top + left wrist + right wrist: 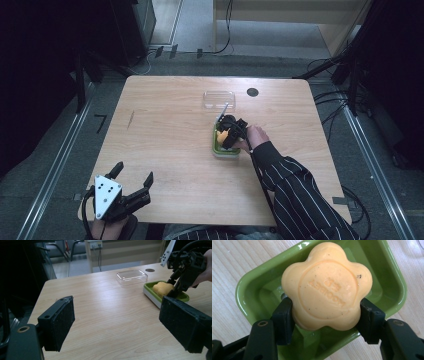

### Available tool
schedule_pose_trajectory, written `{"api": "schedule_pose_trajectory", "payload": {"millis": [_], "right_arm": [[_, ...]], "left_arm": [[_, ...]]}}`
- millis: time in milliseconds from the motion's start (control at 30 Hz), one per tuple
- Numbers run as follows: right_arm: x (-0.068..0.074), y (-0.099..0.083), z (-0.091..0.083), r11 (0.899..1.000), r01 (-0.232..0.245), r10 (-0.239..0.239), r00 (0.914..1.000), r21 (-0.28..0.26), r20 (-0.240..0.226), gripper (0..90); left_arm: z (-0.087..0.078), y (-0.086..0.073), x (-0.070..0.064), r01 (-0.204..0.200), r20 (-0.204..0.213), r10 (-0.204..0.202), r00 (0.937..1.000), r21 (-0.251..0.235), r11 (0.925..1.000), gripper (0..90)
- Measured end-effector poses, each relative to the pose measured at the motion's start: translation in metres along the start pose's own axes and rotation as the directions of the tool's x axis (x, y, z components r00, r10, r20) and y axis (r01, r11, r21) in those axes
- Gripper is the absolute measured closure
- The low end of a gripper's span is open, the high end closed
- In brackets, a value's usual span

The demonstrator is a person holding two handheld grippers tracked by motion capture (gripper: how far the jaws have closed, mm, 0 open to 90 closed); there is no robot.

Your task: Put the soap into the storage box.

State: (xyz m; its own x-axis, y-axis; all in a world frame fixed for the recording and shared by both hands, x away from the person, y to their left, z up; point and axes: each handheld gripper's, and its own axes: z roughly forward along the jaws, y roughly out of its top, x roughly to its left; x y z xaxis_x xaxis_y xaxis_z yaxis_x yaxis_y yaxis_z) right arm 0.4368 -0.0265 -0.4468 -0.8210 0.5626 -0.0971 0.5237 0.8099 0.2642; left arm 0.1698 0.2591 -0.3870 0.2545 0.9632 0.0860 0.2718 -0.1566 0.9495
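Soap (327,286), orange-yellow and flower-shaped with a stamped round face, is sitting inside the green soap dish (390,272), tilted up rather than lying flat on the dish floor. It has no real long axis; the lobed outline is roughly as wide as it is tall, so grip direction is mattering less than which notches the pads land in. Right gripper (325,320) is clamped on it, one black pad pressing each side of the lower lobes, jaws coming in from the near end of the dish. In the high view the soap (222,135) and dish (218,148) are sitting right of table centre, with the right gripper (231,131) over them and the person's hand (256,136) just behind. Clear lid (219,98) is lying apart from the dish, toward the far edge of the wooden table (165,130).

Left gripper (134,181) is resting at the near left corner, jaws wide apart, holding nothing, well apart from the dish. From its own view the soap (163,288) is lying ahead and to the right. Right hand is clearly the nearer one; my judgement is that the coming move is a straight lift or set-down along the dish opening, and the dish may be shifting since nothing is steadying it.
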Motion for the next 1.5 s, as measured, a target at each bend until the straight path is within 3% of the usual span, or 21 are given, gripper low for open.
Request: {"api": "schedule_pose_trajectory", "payload": {"millis": [233, 467, 733, 967, 1333, 1500], "right_arm": [[0.001, 0.000, 0.004, 1.000, 0.008, -0.008, 1.0000, 0.021, 0.004, 39.0], [0.000, -0.001, 0.002, 1.000, 0.010, -0.010, 0.9998, 0.007, 0.017, 36.8], [0.001, -0.001, -0.002, 1.000, 0.014, -0.013, 0.9989, -0.009, 0.045, 25.9], [0.001, -0.003, -0.016, 0.999, 0.009, -0.007, 0.9991, -0.041, 0.043, 17.8], [0.003, -0.019, -0.039, 0.999, -0.037, 0.037, 0.9993, -0.030, 0.010, 7.8], [0.008, -0.031, -0.046, 0.999, -0.036, 0.036, 0.9993, -0.011, 0.012, 4.1]], "left_arm": [[0.000, 0.000, 0.000, 0.001, 0.000, -0.001, 1.0000, -0.001, 1.0000, 13.7], [0.001, 0.000, 0.000, -0.002, 0.001, 0.002, 1.0000, 0.000, 1.0000, 13.7], [0.001, 0.000, 0.000, 0.002, 0.001, -0.002, 1.0000, -0.004, 1.0000, 13.7], [0.001, 0.001, 0.000, -0.001, 0.005, 0.001, 1.0000, -0.002, 1.0000, 13.7], [0.001, 0.001, 0.000, 0.001, 0.007, -0.001, 1.0000, -0.004, 1.0000, 13.7], [0.001, 0.001, -0.001, 0.001, 0.007, -0.001, 1.0000, -0.004, 1.0000, 13.7]]}}
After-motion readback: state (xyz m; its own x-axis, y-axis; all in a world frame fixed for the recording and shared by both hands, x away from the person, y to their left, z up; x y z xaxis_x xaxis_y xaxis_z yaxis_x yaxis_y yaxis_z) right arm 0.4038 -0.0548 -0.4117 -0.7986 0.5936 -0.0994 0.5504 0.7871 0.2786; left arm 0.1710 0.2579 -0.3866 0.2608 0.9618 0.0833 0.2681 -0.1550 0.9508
